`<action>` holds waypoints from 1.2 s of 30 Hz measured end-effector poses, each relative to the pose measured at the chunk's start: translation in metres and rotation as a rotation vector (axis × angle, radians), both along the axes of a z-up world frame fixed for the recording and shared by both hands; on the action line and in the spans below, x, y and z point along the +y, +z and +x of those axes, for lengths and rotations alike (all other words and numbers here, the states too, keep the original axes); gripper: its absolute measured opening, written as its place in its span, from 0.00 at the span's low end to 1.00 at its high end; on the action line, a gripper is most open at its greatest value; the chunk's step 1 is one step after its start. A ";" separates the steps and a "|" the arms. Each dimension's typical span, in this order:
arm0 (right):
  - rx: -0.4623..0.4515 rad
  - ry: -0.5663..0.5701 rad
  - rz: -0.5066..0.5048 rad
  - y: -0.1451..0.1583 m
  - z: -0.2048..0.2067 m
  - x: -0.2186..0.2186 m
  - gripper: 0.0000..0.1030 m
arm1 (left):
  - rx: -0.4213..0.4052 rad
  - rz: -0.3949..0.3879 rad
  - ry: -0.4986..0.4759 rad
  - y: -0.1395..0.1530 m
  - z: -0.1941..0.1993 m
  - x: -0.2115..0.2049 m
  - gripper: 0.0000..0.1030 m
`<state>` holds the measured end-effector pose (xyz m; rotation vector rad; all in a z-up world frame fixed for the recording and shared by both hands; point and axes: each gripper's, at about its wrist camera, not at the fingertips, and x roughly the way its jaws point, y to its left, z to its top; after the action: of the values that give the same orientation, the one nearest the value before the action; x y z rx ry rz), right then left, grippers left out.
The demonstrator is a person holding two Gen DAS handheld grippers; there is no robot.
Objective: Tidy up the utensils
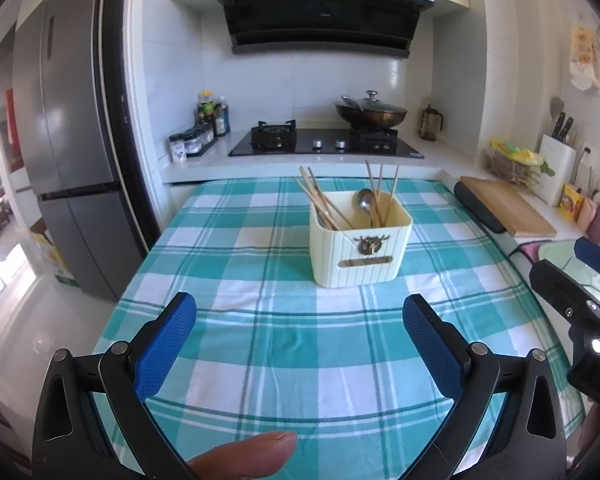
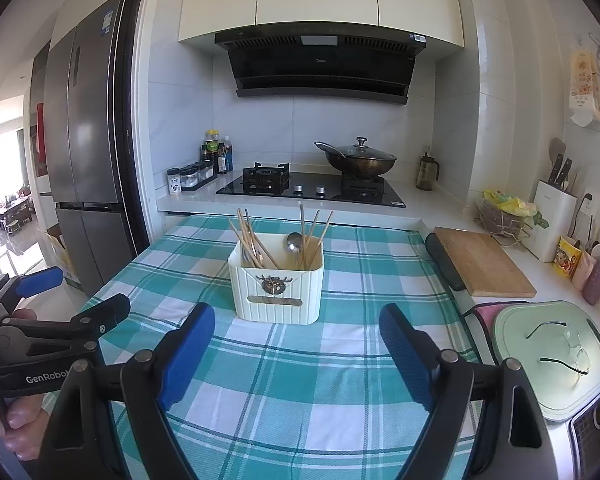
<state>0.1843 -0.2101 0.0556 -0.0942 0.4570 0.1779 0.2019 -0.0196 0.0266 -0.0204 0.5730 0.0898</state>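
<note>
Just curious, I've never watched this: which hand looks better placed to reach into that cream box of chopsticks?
Probably the right gripper: the utensil box sits almost centred ahead of its open fingers. From the left gripper, it lies off to the right.

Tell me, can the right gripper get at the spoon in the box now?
Probably yes. The right gripper is open and empty, only bare cloth lies before the box, and the spoon stands free between chopsticks.

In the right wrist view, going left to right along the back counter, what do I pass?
Spice jars → sauce bottles → bare gas burner → stove knobs → lidded wok → dark jug → wire basket → white knife block.
</note>
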 end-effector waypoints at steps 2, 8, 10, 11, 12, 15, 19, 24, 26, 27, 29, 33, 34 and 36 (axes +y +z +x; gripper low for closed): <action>-0.001 0.000 -0.006 0.000 0.000 0.001 0.84 | 0.001 0.000 -0.003 0.000 0.000 -0.001 1.00; 0.003 0.000 -0.010 -0.002 0.001 0.001 0.84 | 0.002 0.002 -0.006 0.000 0.000 -0.002 1.00; 0.003 0.001 -0.009 -0.002 0.001 0.002 0.84 | 0.001 0.002 -0.005 0.000 0.000 -0.002 1.00; 0.003 0.002 -0.010 -0.002 0.001 0.002 0.84 | 0.001 0.002 -0.006 0.000 0.000 -0.001 1.00; 0.003 0.002 -0.011 -0.002 0.001 0.002 0.84 | 0.001 0.002 -0.006 0.000 0.000 -0.001 1.00; 0.005 0.002 -0.011 -0.002 0.001 0.002 0.84 | 0.002 0.003 -0.007 0.000 0.000 -0.002 1.00; 0.006 0.005 -0.013 -0.003 0.001 0.002 0.84 | 0.003 0.003 -0.010 0.000 0.000 -0.003 1.00; 0.006 0.003 -0.013 -0.003 0.001 0.003 0.84 | 0.002 0.003 -0.009 0.000 0.000 -0.004 1.00; 0.005 0.004 -0.012 -0.003 0.000 0.002 0.84 | 0.003 0.003 -0.010 0.000 0.000 -0.004 1.00; 0.006 0.005 -0.012 -0.004 0.001 0.002 0.84 | 0.003 0.003 -0.009 0.000 0.000 -0.004 1.00; 0.007 0.004 -0.014 -0.004 0.001 0.002 0.84 | 0.003 0.003 -0.011 0.000 0.000 -0.004 1.00; 0.006 0.004 -0.012 -0.004 0.000 0.003 0.84 | 0.005 0.003 -0.019 0.000 -0.001 -0.006 1.00; 0.006 0.005 -0.012 -0.004 0.000 0.003 0.84 | 0.006 0.003 -0.020 0.000 -0.001 -0.007 1.00; 0.005 0.004 -0.014 -0.004 0.000 0.003 0.84 | 0.006 0.003 -0.020 0.000 -0.002 -0.007 1.00</action>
<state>0.1846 -0.2070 0.0519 -0.1087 0.4629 0.1789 0.2000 -0.0267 0.0267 -0.0115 0.5790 0.0709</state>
